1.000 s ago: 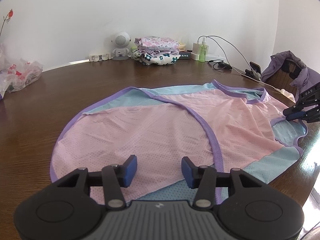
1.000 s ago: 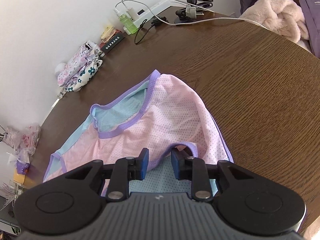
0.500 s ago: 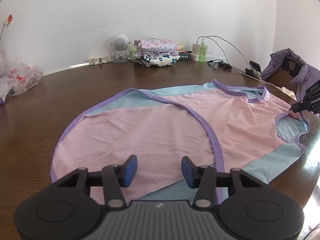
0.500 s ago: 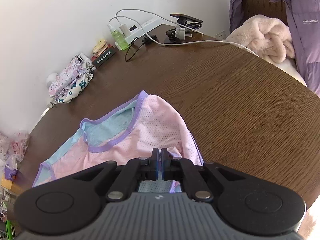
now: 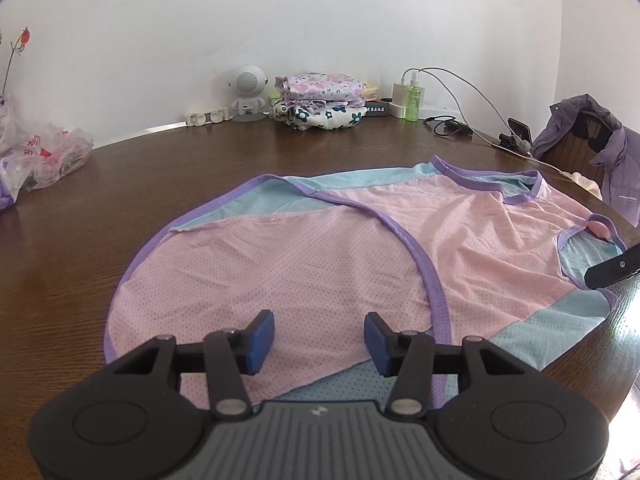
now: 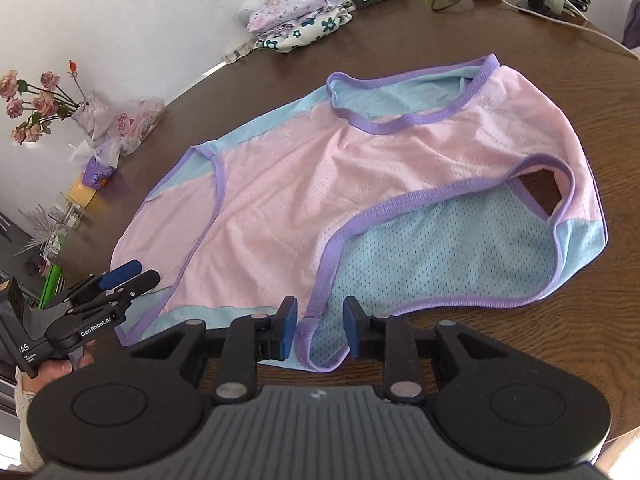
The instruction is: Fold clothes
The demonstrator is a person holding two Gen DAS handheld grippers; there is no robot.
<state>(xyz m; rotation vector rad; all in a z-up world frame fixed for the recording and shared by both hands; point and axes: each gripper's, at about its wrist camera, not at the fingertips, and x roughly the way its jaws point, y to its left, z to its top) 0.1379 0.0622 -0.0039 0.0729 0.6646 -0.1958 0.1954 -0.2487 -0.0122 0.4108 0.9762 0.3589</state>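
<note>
A pink mesh top [image 5: 320,264] with light blue panels and purple trim lies spread on the brown wooden table [image 5: 160,168]; it also shows in the right wrist view [image 6: 320,184]. My left gripper [image 5: 319,338] is open and empty, over the top's near hem. It appears in the right wrist view [image 6: 130,274] at the left, by the hem corner. My right gripper [image 6: 318,330] is open, its fingers either side of the purple armhole trim [image 6: 320,280], low over the cloth. Only part of one right gripper finger [image 5: 612,270] shows in the left wrist view.
A stack of folded floral clothes [image 5: 320,100] sits at the back by the wall, next to a small white robot figure [image 5: 247,92]. A plastic bag [image 5: 40,156] lies at the left. A charger, green bottle [image 5: 414,98] and cables are back right. A purple jacket [image 5: 592,152] hangs on a chair.
My right gripper was shut on the top's edge half a second ago; it has let go, opened and shifted to the armhole trim. The left gripper has stayed open in place.
</note>
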